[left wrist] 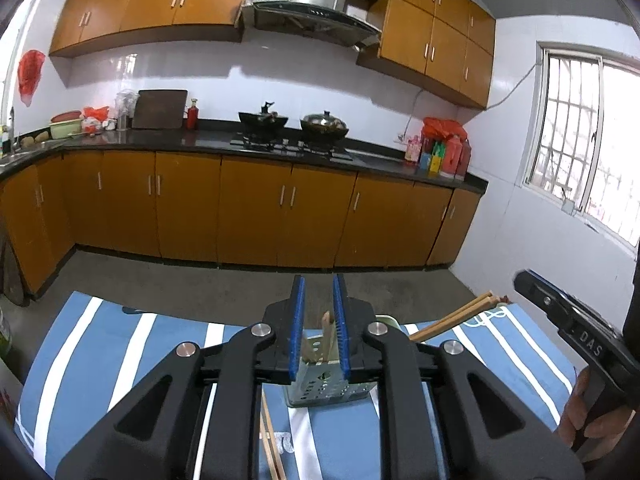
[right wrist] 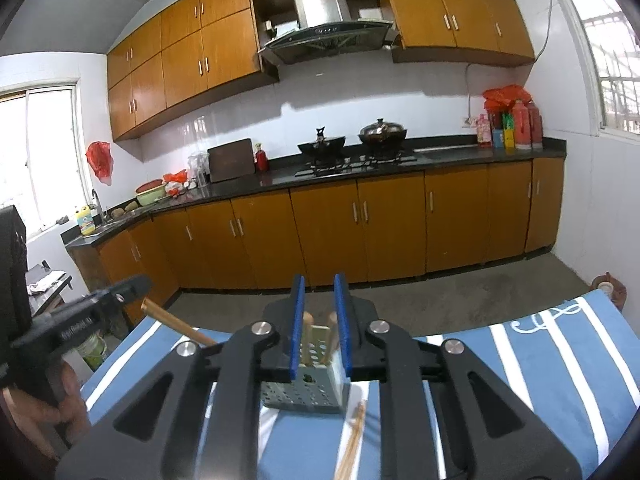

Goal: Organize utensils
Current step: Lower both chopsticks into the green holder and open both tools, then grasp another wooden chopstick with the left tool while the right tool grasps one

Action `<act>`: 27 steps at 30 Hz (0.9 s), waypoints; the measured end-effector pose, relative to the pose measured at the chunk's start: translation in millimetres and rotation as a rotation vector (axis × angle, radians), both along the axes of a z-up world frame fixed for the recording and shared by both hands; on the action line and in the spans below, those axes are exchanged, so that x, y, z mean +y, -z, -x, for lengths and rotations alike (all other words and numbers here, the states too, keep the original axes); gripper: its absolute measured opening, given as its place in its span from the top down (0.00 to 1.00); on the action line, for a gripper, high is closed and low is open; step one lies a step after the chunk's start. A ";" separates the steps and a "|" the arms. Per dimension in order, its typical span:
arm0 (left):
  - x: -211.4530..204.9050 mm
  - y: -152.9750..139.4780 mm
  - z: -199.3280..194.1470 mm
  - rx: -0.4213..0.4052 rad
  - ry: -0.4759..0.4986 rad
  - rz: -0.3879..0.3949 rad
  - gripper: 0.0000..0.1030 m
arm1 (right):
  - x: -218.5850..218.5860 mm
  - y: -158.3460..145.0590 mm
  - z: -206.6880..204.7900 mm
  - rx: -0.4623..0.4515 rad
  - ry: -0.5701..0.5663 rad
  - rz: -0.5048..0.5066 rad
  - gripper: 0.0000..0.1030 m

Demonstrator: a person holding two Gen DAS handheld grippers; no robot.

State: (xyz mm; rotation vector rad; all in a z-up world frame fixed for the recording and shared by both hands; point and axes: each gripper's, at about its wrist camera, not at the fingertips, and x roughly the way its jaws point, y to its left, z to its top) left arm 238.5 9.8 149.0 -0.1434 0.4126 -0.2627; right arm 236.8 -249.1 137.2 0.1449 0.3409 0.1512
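Note:
A grey perforated utensil holder (left wrist: pixel 326 386) stands on the blue striped cloth (left wrist: pixel 120 344), with wooden chopsticks (left wrist: pixel 329 336) upright in it. It also shows in the right wrist view (right wrist: pixel 308 390), holding two chopsticks (right wrist: pixel 307 340). My left gripper (left wrist: pixel 319 292) is open and empty, just behind and above the holder. My right gripper (right wrist: pixel 319 290) is open and empty, also above the holder. Loose chopsticks (left wrist: pixel 272 444) lie on the cloth under the left gripper, and they show in the right wrist view (right wrist: pixel 354 436). More chopsticks (left wrist: pixel 460 316) lie to the right.
The cloth-covered table (right wrist: pixel 560 352) ends at a concrete floor (left wrist: pixel 200 280). Beyond are orange cabinets (left wrist: pixel 256 208), a dark counter with a stove and two woks (left wrist: pixel 296 124), and a window (left wrist: pixel 580 136). The right gripper's body (left wrist: pixel 576 328) is at the left view's right edge.

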 end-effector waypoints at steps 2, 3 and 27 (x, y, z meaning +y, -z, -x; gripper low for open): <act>7.2 1.9 9.0 -0.004 -0.006 0.006 0.85 | -8.3 7.5 12.1 0.004 0.020 0.004 0.83; 11.7 5.6 15.8 -0.004 -0.012 0.004 0.85 | -13.8 14.8 18.5 0.016 0.033 0.002 0.83; 46.5 185.2 52.5 0.432 -0.083 -0.051 0.84 | 26.0 224.4 28.3 0.575 -0.033 -0.005 0.83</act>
